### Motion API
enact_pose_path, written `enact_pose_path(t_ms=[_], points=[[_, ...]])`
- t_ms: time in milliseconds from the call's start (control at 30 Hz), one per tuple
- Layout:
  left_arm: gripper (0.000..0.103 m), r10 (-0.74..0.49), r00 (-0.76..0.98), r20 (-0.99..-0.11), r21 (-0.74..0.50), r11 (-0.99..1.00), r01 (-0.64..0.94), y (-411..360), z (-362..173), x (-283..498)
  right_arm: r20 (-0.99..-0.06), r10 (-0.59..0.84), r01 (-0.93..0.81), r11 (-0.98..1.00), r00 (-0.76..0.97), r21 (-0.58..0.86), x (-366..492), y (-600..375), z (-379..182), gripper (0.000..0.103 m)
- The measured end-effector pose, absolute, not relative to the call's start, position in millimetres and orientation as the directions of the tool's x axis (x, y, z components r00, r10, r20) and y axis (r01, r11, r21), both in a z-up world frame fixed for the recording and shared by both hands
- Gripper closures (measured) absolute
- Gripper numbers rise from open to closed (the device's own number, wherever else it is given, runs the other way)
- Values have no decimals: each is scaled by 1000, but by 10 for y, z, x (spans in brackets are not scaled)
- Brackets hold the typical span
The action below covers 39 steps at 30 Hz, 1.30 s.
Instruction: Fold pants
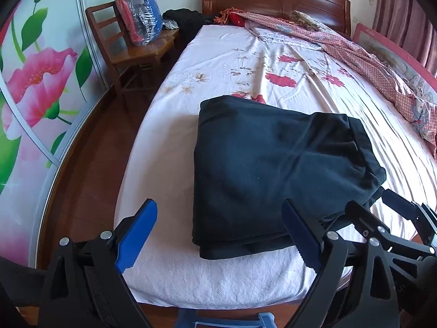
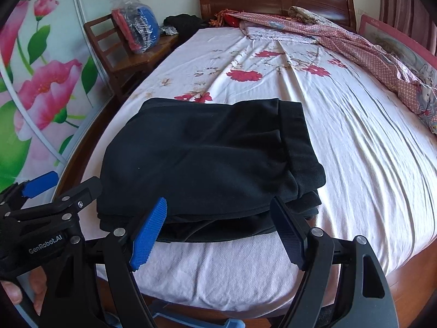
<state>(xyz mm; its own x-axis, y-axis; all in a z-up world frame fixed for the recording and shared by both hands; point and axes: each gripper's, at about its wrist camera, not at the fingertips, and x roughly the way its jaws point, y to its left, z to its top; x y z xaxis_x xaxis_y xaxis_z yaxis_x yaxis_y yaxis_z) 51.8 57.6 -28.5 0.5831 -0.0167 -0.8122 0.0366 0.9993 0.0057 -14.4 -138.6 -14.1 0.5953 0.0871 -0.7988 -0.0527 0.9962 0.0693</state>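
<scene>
Black pants (image 1: 273, 172) lie folded into a thick stack near the foot of the bed (image 1: 218, 281); they also show in the right wrist view (image 2: 207, 164). My left gripper (image 1: 218, 235) is open and empty, its blue fingers (image 1: 136, 235) spread at the stack's near left edge. My right gripper (image 2: 218, 232) is open and empty, its fingers (image 2: 148, 235) spread at the stack's near edge. Each gripper shows in the other's view: the right one (image 1: 382, 213) at the stack's right corner, the left one (image 2: 65, 191) at its left corner.
The bed has a pink floral sheet (image 2: 341, 142). A crumpled red patterned quilt (image 2: 368, 52) lies along the far right side. A wooden chair (image 1: 131, 52) with a plastic-wrapped bundle (image 1: 139, 19) stands left of the bed. A flowered wardrobe door (image 1: 35, 87) is at far left.
</scene>
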Motion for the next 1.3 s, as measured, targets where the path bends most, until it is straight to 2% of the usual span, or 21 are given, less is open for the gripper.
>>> enact_pose_path(t_ms=[500,600,1300], points=[[10,-4,572,-821,5,1000,14,624,-299,583,-810,85,-17,996,581,93,-113,-1506,-151,26],[10,56,575,-816,73,997,6,580,-310,589,-815,82,-22,996,574,85,-105,-1494,-167,26],[10,50,540,-840,66,998,11,582,-379,609,-823,83,-23,996,562,85,-86,-1509,-194,25]])
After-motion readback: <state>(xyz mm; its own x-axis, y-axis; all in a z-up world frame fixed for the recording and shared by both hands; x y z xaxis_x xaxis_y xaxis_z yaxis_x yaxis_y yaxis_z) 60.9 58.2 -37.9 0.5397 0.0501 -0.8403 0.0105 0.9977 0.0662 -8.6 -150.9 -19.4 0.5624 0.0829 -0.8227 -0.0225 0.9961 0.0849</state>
